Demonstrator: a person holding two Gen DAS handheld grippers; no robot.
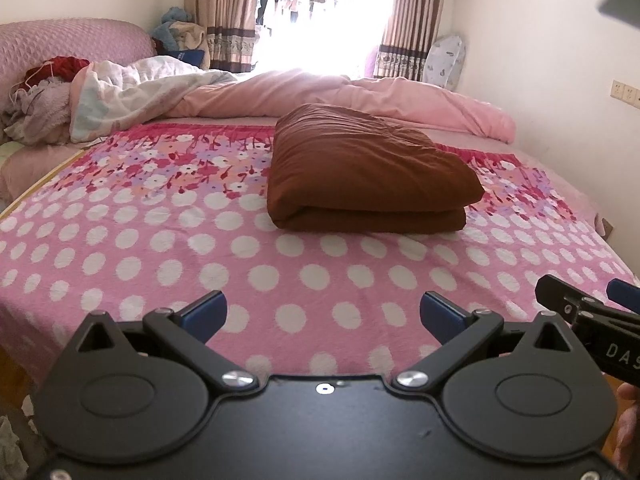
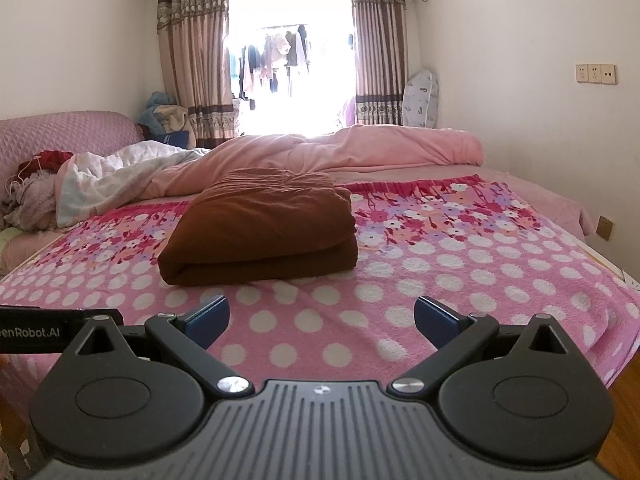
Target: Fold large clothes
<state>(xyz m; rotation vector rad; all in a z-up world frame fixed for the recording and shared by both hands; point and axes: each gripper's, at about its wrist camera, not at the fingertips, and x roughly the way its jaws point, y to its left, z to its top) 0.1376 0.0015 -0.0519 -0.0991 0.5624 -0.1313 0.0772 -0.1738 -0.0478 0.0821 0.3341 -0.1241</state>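
Brown garment [image 1: 368, 172]: matt woven cloth, finely creased, folded thick. Blanket [image 1: 160, 248] under it: pink terry-like cloth, fuzzy nap, white dots, flower band. Quilt [image 1: 360, 96] behind: pale pink cloth, soft, slightly sheened in window light. Headboard cover [image 2: 68, 132]: quilted, bumpy pink fabric. Curtains [image 2: 192, 60]: patterned woven cloth. Left hand-held gripper [image 1: 323, 316]: matt black plastic body, shiny metal pivot screws, blue smooth pads [image 1: 208, 314]. Right hand-held gripper [image 2: 322, 318]: ribbed grey-black plastic, same bright screws. Floor [image 2: 624, 412]: glossy orange wood.
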